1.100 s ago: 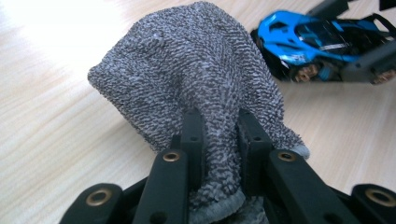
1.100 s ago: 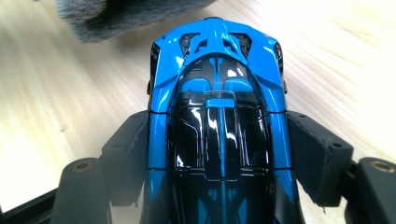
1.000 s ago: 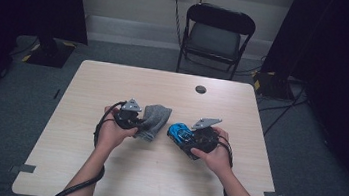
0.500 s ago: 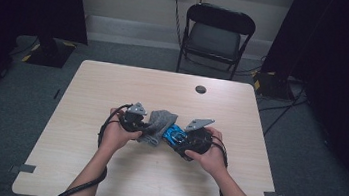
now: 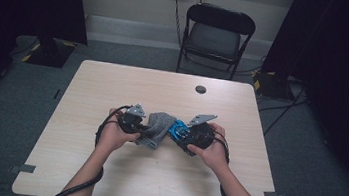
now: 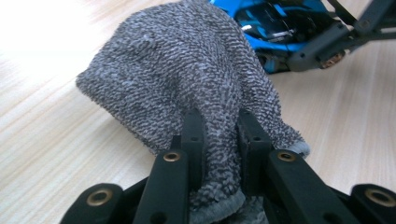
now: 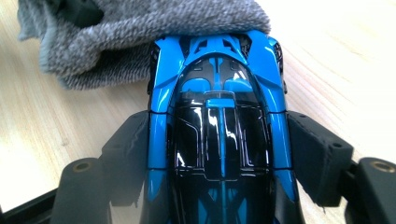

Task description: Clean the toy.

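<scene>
Fingers (image 6: 194, 140) of the left gripper (image 6: 219, 140) pinch the grey sock (image 6: 187, 74) mid-table; the right gripper (image 7: 219, 154) clamps the blue toy car (image 7: 217, 116), nose touching the sock. Best hold the opening wide, feeding straight.
</scene>
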`<state>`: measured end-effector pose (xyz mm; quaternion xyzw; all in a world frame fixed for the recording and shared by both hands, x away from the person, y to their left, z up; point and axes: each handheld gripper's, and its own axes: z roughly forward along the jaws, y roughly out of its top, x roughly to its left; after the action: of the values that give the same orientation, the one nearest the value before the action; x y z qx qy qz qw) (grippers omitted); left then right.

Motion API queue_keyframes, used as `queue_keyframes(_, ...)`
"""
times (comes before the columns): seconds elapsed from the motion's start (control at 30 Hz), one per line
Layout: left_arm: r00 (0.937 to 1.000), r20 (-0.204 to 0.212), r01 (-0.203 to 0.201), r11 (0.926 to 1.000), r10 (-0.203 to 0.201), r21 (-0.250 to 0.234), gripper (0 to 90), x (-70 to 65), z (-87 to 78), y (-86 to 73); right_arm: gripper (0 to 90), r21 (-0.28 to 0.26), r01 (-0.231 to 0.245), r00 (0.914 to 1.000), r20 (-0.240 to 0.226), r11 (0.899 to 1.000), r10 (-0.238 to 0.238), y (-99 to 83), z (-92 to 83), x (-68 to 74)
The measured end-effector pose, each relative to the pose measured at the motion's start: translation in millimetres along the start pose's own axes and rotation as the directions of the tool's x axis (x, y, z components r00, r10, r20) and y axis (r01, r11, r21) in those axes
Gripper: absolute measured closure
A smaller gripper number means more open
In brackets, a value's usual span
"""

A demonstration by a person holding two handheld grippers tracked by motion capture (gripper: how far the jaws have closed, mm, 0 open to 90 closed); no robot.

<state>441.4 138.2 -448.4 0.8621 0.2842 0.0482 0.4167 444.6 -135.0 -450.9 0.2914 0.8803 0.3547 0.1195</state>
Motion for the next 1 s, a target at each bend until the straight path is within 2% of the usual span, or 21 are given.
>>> queue_keyframes(0.13,1.0,0.006,-0.004,1.0,0.004,-0.001,76.2,-1.1,-0.1,0.2,28.2,0.0,-0.007,0.9999,0.014,1.0,0.007,0.9,-0.5,-3.1)
queue_keyframes(0.37,0.9999,0.012,0.008,0.9999,-0.007,-0.01,76.2,-1.6,-0.6,-3.9,28.2,-0.007,-0.045,0.9986,0.027,0.999,0.045,-0.6,-2.5,-12.4)
queue_keyframes(0.53,0.9996,0.026,0.011,0.9998,-0.011,-0.014,76.2,-5.3,1.1,-7.7,28.2,-0.001,-0.048,0.9982,0.036,0.999,0.048,-1.1,-0.8,-14.8)
queue_keyframes(0.8,0.9995,0.03,0.009,0.9999,-0.009,-0.005,76.2,-6.7,-3.4,-14.6,28.2,0.005,-0.078,0.9949,0.063,0.997,0.078,-2.4,-0.7,-23.8)
queue_keyframes(1.0,0.9992,0.03,0.026,0.9996,-0.026,-0.004,76.1,-5.7,-6.8,-21.8,28.2,-0.003,-0.117,0.9898,0.081,0.993,0.117,-5.3,-2.8,-34.3)
